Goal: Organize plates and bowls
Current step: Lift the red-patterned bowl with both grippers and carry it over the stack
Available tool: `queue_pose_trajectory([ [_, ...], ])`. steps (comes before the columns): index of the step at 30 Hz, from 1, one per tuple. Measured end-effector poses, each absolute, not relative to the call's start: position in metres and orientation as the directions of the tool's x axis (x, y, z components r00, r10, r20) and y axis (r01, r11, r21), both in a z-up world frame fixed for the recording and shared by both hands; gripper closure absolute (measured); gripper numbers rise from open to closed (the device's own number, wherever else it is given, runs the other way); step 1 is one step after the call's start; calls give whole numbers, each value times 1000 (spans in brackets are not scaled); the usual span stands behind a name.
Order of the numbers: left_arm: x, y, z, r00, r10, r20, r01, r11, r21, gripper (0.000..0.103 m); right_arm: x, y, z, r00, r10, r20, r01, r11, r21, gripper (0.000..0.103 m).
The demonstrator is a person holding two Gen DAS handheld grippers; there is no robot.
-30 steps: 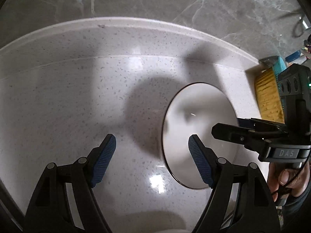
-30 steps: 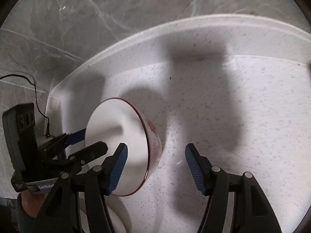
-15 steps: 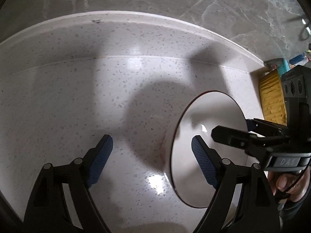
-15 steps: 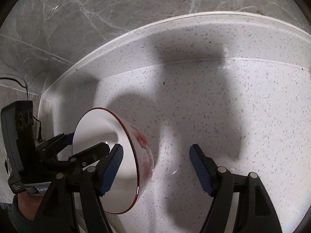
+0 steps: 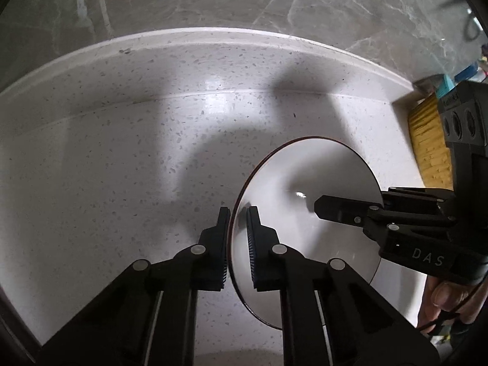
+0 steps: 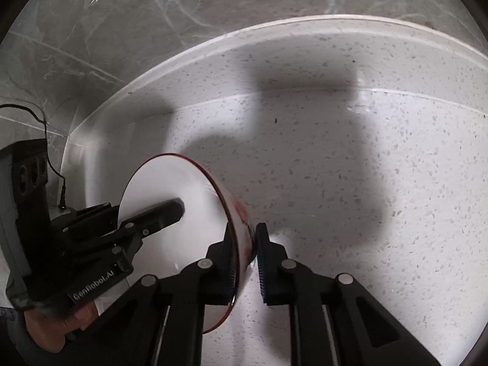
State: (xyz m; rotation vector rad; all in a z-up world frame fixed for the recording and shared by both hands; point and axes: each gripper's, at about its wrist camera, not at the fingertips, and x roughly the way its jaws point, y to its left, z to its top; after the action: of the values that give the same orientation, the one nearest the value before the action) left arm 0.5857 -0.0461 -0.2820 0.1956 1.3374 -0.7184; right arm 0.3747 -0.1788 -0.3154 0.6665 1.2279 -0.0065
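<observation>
White, red-rimmed: 1 bowl (image 5: 305, 201), 2 grippers' jaws clamping its wall.

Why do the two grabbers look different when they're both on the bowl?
The left gripper has "GenRobot.AI" printed on its body, while the right gripper has "DAS". The left gripper pinches one side of the bowl rim, and the right gripper pinches the opposite side. Both are black, and both are shut on the rim with one finger inside the bowl and one outside.

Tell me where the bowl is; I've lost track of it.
The red-rimmed white bowl is tipped on edge above the speckled counter, its rim pinched between the left gripper and the right gripper.
</observation>
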Motion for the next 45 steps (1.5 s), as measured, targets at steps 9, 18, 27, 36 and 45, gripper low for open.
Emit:
queue_pose_trajectory([
  [9, 577, -37, -266, 27, -372, -928, 532, 791, -302, 94, 368, -179, -304, 386, 367, -846, 360, 785, 505, 89],
  [18, 554, -1, -209, 80, -377, -923, 512, 810, -286, 94, 357, -160, -260, 402, 402, -823, 279, 802, 529, 89],
  [27, 489, 77, -166, 135, -368, -920, 446, 852, -275, 94, 325, -94, -225, 370, 462, -806, 110, 840, 532, 87],
  [36, 409, 143, -183, 144, -324, -935, 350, 901, -258, 94, 292, -32, -230, 282, 484, -829, -23, 867, 498, 86],
  [45, 362, 163, -206, 159, -291, -944, 307, 923, -233, 93, 272, -9, -251, 230, 445, -865, -65, 894, 443, 87],
])
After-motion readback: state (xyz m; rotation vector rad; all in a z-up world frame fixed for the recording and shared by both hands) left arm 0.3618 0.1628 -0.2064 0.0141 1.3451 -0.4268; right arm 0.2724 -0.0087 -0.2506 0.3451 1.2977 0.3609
